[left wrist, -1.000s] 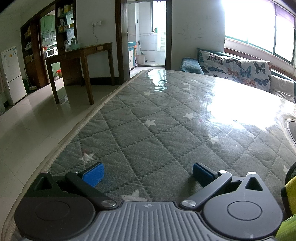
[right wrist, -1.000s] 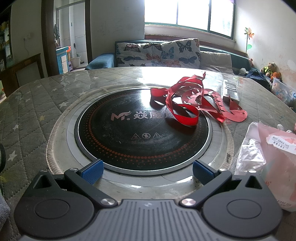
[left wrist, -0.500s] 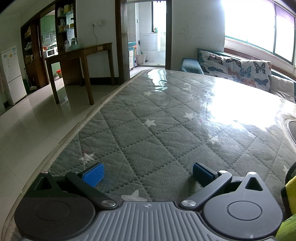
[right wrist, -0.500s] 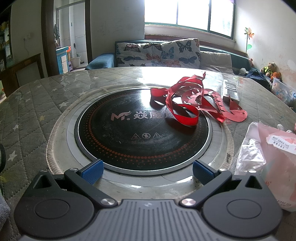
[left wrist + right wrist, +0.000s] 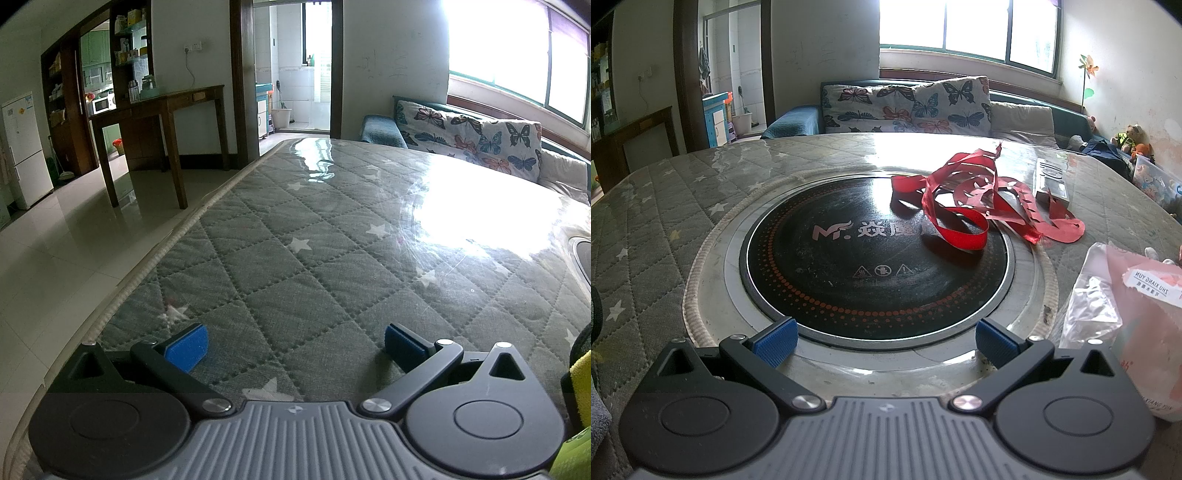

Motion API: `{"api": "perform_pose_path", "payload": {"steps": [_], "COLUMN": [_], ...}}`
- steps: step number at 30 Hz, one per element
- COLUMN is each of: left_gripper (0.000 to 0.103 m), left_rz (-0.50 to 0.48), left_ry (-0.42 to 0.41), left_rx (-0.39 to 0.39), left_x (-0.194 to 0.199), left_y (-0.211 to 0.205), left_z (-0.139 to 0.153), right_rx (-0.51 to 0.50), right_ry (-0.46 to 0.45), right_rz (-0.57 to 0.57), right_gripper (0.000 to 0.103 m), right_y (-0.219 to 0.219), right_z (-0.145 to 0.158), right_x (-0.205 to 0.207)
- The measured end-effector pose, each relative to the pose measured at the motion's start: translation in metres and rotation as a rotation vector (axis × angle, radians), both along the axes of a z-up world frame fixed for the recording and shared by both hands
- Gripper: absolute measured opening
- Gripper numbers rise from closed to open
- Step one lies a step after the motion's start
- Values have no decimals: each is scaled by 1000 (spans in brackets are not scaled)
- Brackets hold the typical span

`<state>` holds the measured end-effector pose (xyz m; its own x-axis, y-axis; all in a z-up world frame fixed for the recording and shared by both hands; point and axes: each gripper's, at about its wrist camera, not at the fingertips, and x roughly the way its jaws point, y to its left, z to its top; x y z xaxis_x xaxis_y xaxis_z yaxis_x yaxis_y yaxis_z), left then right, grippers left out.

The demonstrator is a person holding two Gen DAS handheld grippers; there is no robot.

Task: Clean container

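Observation:
My left gripper (image 5: pixel 295 345) is open low over the grey quilted, star-patterned table cover (image 5: pixel 332 240), nothing between its blue pads. At the right edge of the left wrist view a yellow and green object (image 5: pixel 580 384) peeks in, mostly cut off. My right gripper (image 5: pixel 884 341) is open just in front of a round black induction cooktop (image 5: pixel 849 258) set in the table. A tangle of red cut-paper ribbon (image 5: pixel 979 199) lies across the cooktop's far right side. No container shows clearly in either view.
A clear plastic bag with pink contents (image 5: pixel 1126 295) lies right of the cooktop. A remote control (image 5: pixel 1051 182) sits behind the ribbon. The table's left edge (image 5: pixel 147 266) drops to tiled floor. A butterfly-print sofa (image 5: pixel 912 107) stands beyond the table.

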<state>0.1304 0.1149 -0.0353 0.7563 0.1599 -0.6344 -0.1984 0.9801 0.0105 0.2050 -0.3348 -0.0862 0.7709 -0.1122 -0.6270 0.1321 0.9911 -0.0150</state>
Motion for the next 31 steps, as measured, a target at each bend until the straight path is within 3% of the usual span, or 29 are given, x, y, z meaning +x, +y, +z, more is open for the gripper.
{"api": "perform_pose_path", "payload": {"steps": [31], "left_gripper": [103], "left_rz": [0], "left_ry": [-1], "left_rx": [-3], "left_x": [2], "left_y": [-1], "left_z": [-1], "right_rx": [0], "right_ry": [0], "right_rz": [0], "right_gripper": [103], "right_y": [0], "right_z": [0], "right_x": [0]}}
